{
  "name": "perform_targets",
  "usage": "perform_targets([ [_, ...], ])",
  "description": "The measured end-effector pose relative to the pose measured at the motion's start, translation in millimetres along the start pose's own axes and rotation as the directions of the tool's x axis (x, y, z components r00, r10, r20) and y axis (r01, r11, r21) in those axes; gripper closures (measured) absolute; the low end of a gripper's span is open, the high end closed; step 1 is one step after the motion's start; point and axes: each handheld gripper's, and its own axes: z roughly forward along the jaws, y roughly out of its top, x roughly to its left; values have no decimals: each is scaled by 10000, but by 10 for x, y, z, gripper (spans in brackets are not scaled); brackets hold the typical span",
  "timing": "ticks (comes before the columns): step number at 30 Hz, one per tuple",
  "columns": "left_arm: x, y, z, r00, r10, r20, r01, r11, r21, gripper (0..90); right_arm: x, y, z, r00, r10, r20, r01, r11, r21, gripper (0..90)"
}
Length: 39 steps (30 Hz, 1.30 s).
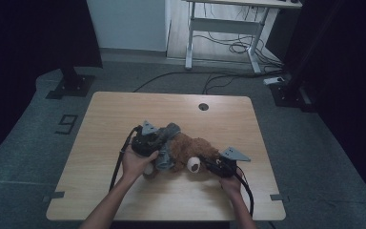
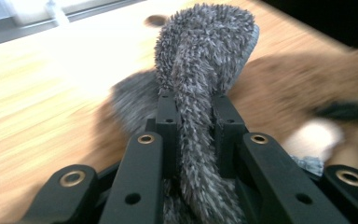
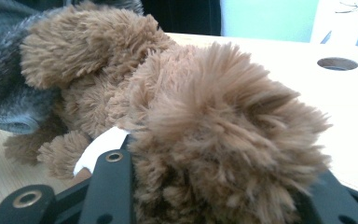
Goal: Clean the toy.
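Your left tool (image 1: 158, 141) pinches a fold of the grey fleece garment (image 2: 205, 70); in the left gripper view the fuzzy cloth runs up between the two black jaws, which press on it from both sides. That grip reads as a way to pull the garment along the brown teddy bear (image 1: 193, 150), either onto it or off it; which way, you cannot tell from here.

The teddy bear lies on its side at the middle of the counter (image 1: 124, 109), well on your side of the round cable hole (image 1: 203, 106). The garment bunches at the bear's end that points to your left.

Your right tool (image 1: 208, 164) meets the bear at its other end, beside the pale muzzle (image 1: 194, 165), probably to anchor it against the pull. In the right gripper view, brown plush (image 3: 223, 135) swamps the jaws, so you cannot tell whether they are pressed together on the fur or spread. A white sewn-in tag (image 3: 100, 147) peeks out beside the jaw. The bear's face is mostly hidden.
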Motion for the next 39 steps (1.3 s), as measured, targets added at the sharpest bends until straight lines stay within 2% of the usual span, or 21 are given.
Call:
perform_targets([
  [2, 125, -87, -20, 9993, -381, 71, 381, 9993, -43, 761, 2, 0, 2, 10000, -22, 0, 22, 10000, -12, 547],
  [4, 240, -160, -60, 9979, -626, -143, 625, 9980, -60, 761, 3, 0, 2, 10000, -48, 10, 48, 10000, -11, 547],
  [7, 411, -281, -117, 9941, -1067, -219, 1067, 9943, -13, 761, -2, 1, 2, 10000, -47, -8, 47, 10000, -12, 547],
  [13, 556, -454, -161, 9906, -1269, -503, 1277, 9917, 132, 760, 2, 1, 4, 10000, -59, -6, 59, 10000, -26, 546],
  [17, 664, -540, -170, 9854, -1550, -702, 1575, 9870, 321, 758, -1, 3, 1, 10000, -8, -29, 8, 10000, -14, 534],
  [23, 752, -668, -157, 9786, -1931, -709, 1969, 9791, 510, 756, -10, 18, -8, 9999, 125, -96, -124, 9999, 61, 480],
  [27, 760, -750, -107, 9775, -2018, -612, 2056, 9766, 638, 757, 5, 44, -19, 9993, 335, 150, -337, 9993, 146, 341],
  [32, 759, -842, -83, 9762, -2100, -538, 2127, 9757, 520, 757, -27, 85, -7, 9968, 750, 257, -761, 9961, 451, 249],
  [35, 784, -899, -73, 9729, -2270, -432, 2294, 9714, 614, 756, -60, 102, 14, 9937, 1071, 327, -1092, 9915, 712, 180],
  [37, 798, -924, -68, 9703, -2400, -304, 2415, 9684, 623, 757, -83, 111, 35, 9892, 1417, 365, -1447, 9844, 1000, 134],
  [39, 820, -947, -64, 9624, -2715, 27, 2709, 9609, 573, 757, -113, 105, 47, 9839, 1772, 238, -1788, 9769, 1168, 132],
])
